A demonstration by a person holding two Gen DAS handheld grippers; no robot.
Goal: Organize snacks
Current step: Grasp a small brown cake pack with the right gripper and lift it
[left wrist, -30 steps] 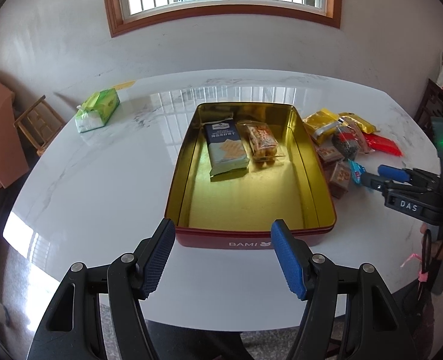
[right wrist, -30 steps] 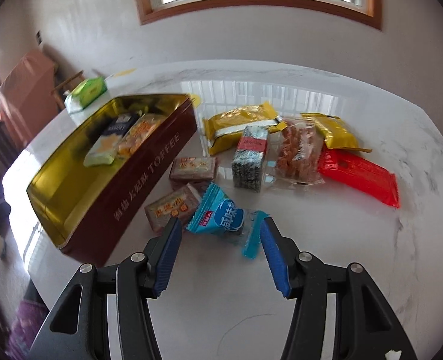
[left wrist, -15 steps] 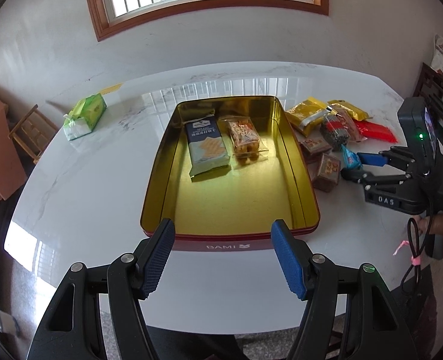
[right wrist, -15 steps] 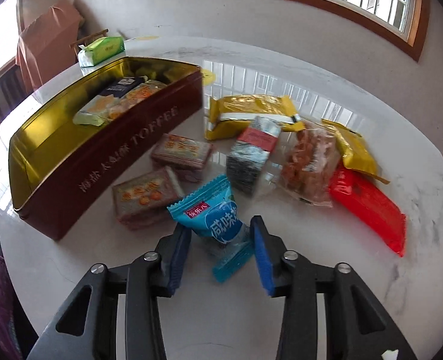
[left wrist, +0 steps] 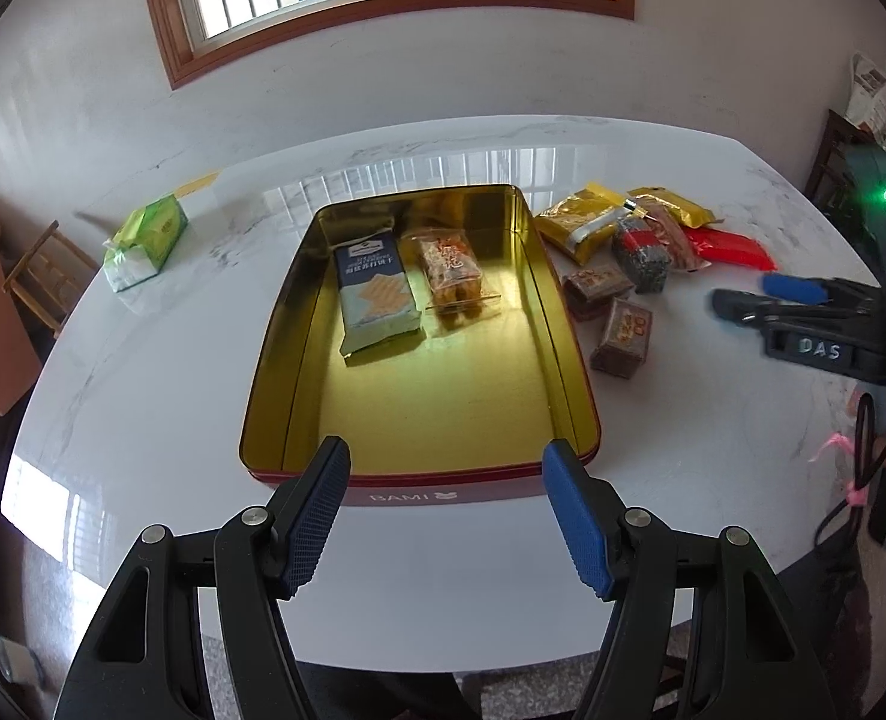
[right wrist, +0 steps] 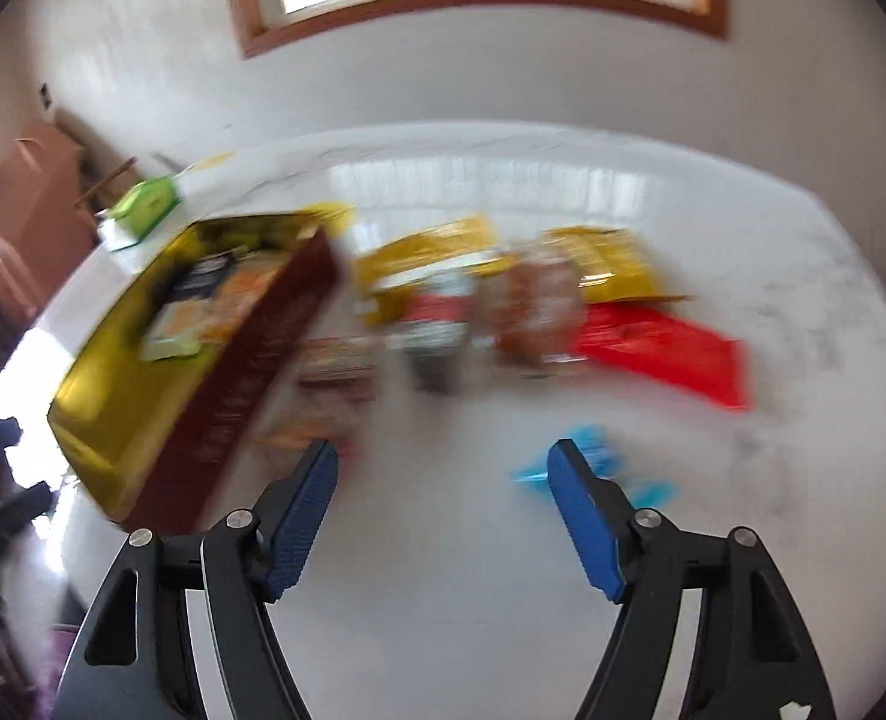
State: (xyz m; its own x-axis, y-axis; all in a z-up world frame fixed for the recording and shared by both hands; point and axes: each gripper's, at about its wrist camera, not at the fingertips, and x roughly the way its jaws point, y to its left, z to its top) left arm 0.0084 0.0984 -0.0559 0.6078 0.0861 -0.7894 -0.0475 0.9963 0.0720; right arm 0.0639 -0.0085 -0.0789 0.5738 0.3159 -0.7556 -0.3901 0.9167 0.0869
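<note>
Lying on the table (right wrist: 443,630) just beyond the right gripper (right wrist: 443,504), whose jaws have just been opened w/ nothing between, the blue snack packet (right wrist: 592,468) is judged light, crinkly, slippery; best pinched mid-body.

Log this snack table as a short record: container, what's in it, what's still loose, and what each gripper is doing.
container: open gold tin on the white table
inside tin: blue cracker pack, clear snack pack, side by side at the far end
loose: pile of snacks right of the tin, including a red packet; blue packet by the right gripper
left gripper: open, empty, near the tin's front
right gripper: jaws just opened, nothing between them
view: right wrist blurred
</note>
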